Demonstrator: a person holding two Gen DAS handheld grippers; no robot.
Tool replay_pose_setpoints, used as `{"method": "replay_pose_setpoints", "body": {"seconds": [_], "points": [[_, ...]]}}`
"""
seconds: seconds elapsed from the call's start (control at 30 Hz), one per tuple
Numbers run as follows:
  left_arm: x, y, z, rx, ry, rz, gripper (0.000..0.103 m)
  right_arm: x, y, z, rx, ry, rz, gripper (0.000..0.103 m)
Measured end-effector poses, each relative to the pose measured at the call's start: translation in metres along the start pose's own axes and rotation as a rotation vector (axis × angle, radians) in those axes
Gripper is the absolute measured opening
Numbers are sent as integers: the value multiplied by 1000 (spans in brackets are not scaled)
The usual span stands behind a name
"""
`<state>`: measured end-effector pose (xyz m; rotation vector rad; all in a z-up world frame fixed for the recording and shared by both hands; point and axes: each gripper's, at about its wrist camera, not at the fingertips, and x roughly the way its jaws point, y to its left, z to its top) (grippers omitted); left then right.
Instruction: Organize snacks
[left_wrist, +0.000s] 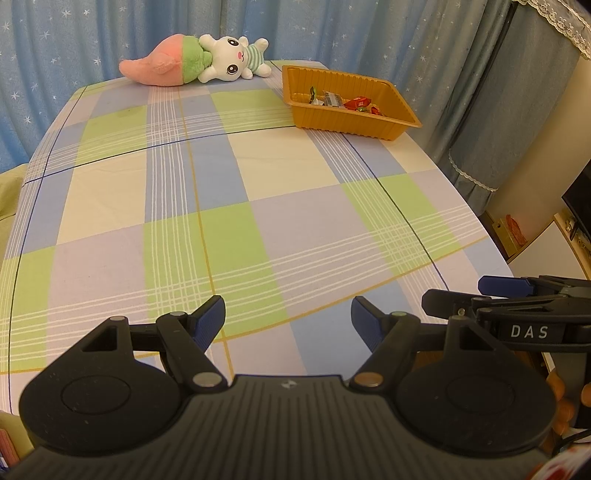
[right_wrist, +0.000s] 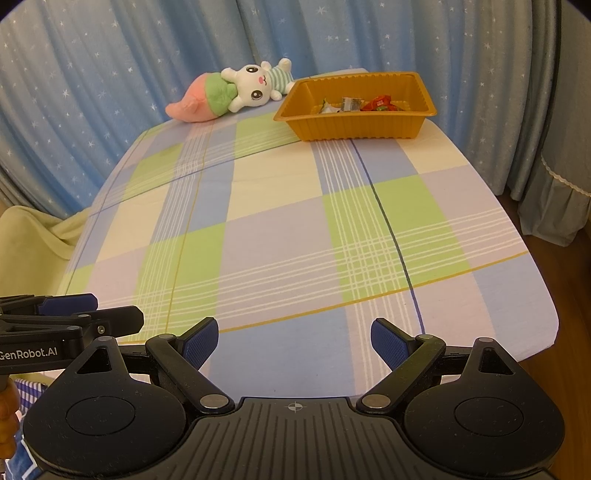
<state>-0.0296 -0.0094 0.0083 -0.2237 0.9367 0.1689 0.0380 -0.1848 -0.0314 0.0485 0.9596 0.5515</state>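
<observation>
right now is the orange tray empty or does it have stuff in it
Not empty. The orange tray holds a few wrapped snacks lying along its bottom; most of its floor is bare.

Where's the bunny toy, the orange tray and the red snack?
Bunny toy (right_wrist: 255, 86): right wrist view, on its white face.
Orange tray (right_wrist: 354, 127): right wrist view, on its near ribbed wall.
Red snack (right_wrist: 378, 102): right wrist view, on its wrapper.
</observation>
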Motion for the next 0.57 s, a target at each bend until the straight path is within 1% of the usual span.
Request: {"method": "replay_pose_setpoints", "body": {"seconds": [0.4, 0.57], "points": [[1, 2, 1, 1, -2, -4, 74, -4, -2, 1, 7, -3, -9, 89], [2, 5, 2, -6, 10, -8, 77, -4, 0, 1, 11, -3, -11, 89]]}}
